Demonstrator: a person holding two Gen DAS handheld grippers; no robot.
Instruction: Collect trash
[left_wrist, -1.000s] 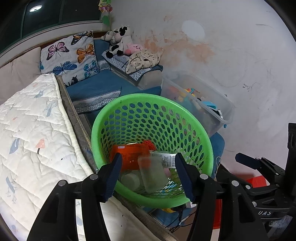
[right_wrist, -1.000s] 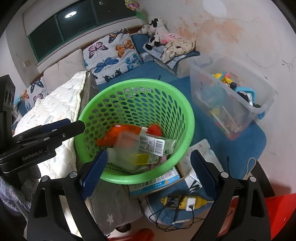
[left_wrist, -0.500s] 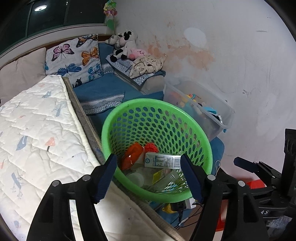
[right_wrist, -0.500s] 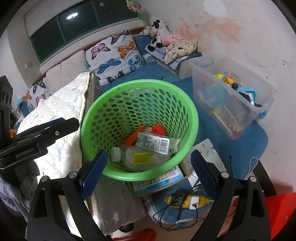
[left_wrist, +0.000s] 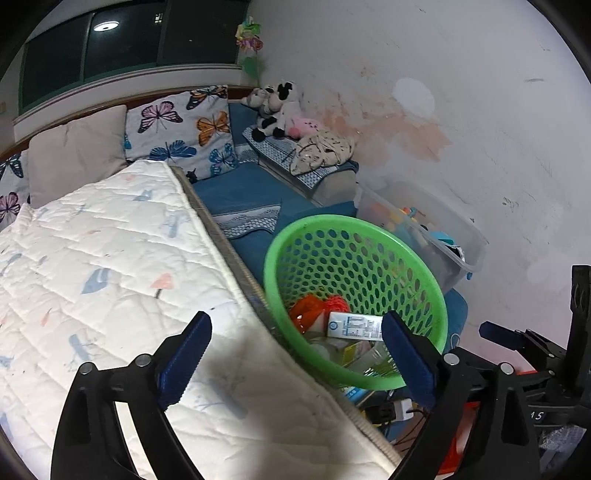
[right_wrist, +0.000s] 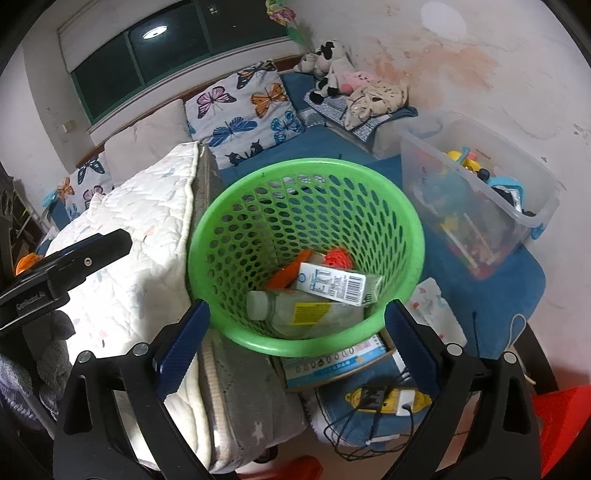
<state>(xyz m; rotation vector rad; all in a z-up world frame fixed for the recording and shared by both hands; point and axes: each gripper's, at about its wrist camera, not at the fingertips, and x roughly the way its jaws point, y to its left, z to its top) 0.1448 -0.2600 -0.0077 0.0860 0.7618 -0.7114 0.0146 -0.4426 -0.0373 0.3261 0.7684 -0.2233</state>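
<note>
In the right wrist view a green perforated basket (right_wrist: 306, 236) fills the centre of the frame, beside the quilted mattress (right_wrist: 140, 236) at left. Inside lies a white milk carton (right_wrist: 332, 282), long axis running left to right, barcode end toward the right. Just below it a clear plastic bottle (right_wrist: 303, 312) with a yellow label lies roughly parallel, white cap pointing left. Orange wrappers (right_wrist: 291, 273) sit behind them. The right claw (right_wrist: 295, 345) is released, jaws opening, gripping nothing. The left claw (left_wrist: 295, 362) likewise spreads open over the mattress edge, empty.
</note>
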